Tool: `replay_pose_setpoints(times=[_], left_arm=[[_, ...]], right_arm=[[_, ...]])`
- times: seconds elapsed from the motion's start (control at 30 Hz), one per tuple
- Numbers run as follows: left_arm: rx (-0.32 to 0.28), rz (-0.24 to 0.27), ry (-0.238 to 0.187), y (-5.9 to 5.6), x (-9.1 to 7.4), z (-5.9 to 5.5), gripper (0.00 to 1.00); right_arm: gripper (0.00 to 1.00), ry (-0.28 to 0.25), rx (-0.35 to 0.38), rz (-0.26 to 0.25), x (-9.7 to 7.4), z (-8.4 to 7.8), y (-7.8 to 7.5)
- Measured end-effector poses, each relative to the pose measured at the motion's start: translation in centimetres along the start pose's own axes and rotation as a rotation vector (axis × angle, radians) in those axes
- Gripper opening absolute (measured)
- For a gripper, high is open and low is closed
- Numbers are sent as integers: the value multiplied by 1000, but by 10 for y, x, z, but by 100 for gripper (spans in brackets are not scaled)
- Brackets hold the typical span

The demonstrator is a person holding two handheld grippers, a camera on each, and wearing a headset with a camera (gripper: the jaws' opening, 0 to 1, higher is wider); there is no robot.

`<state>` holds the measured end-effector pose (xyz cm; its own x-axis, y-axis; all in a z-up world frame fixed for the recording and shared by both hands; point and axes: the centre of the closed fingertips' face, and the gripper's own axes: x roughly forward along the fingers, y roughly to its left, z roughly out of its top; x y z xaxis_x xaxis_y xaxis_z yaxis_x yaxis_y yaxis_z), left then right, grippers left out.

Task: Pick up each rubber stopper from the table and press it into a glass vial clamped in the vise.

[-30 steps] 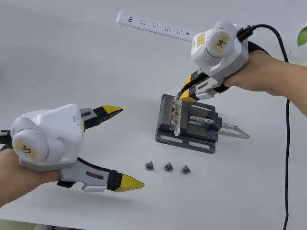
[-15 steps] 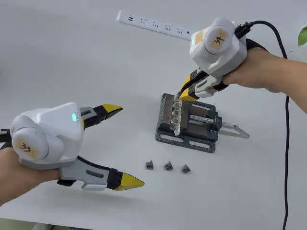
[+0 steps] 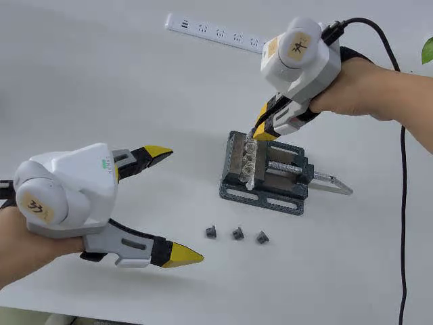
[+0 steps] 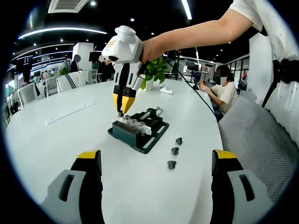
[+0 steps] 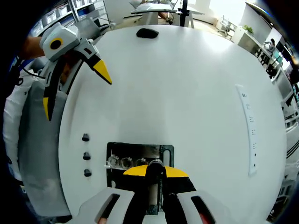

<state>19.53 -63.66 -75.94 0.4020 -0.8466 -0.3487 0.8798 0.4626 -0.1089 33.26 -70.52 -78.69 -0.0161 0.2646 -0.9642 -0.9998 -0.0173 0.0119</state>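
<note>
Below, white table (image 3: 101, 81), power strip (image 3: 216, 34); ceiling lights (image 4: 60, 31) above.

1. The left gripper (image 3: 181, 205) has a rounded white plastic housing (image 3: 74, 183). At the rear of this housing sits a round yellow sticker (image 3: 37, 210) with "33" handwritten in black, and on top of the housing is a small green mark (image 3: 106, 167).
2. Ahead of the housing run two grey arms with black middle sections, ending in pointed yellow fingertips (image 3: 181, 255).
3. The right gripper (image 3: 256, 134) is built alike: a white housing with a round yellow handwritten label (image 3: 300, 46) and a smaller tan label (image 3: 270, 49) beside it.
4. A black cable (image 3: 404, 203) plugs in at the rear of that housing, and a black strap (image 3: 353, 55) crosses the hand behind it.
5. The person wears a white short-sleeved shirt (image 4: 254, 11).
</note>
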Motion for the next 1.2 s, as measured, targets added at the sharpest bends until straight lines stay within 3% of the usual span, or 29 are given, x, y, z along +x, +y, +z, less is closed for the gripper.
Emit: replay_pose_setpoints(times=[0.87,1.0,1.2], left_arm=[[-7,7,-6,1,-1,0,98],[-8,9,-6,2,-2,1,98],[-8,10,-5,3,-2,1,98]], right_arm=[[8,-10,-21,4,-1,0,3],[12,-16,-20,1,0,0,3],[12,-42,-23,-10,-10,3,1]])
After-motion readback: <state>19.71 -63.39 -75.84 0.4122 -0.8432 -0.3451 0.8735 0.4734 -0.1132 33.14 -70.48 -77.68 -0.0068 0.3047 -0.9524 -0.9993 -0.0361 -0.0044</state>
